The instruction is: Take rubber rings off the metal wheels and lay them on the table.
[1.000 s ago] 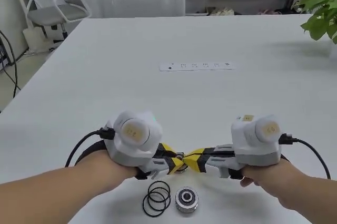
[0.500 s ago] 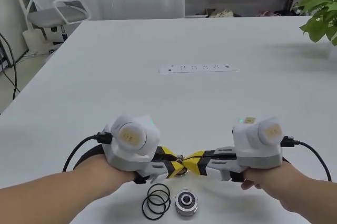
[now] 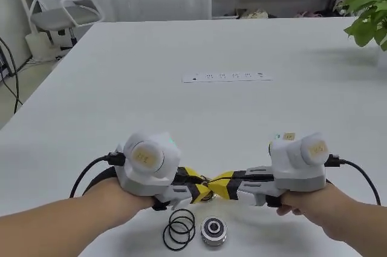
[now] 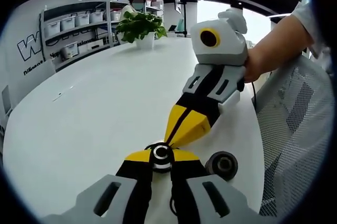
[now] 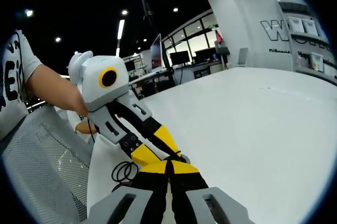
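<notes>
My left gripper (image 3: 202,189) (image 4: 161,155) is shut on a small metal wheel (image 4: 161,153), held just above the table's near edge. My right gripper (image 3: 216,187) (image 5: 171,163) meets it tip to tip, its jaws pressed together on the thin black rubber ring (image 5: 179,156) at that wheel's rim. Below the two grippers, three loose black rubber rings (image 3: 179,228) (image 5: 124,172) lie overlapping on the white table (image 3: 199,118). A second metal wheel (image 3: 213,231) (image 4: 221,164) rests on the table just right of them.
A flat white power strip (image 3: 225,76) lies at mid table. A leafy green plant (image 3: 369,15) stands at the far right corner. Chairs (image 3: 60,3) stand beyond the far edge. Black cables (image 3: 91,172) trail from both grippers.
Both grippers stay joined at the held wheel and have sunk slightly in the picture. The rings and the second wheel on the table lie as before.
</notes>
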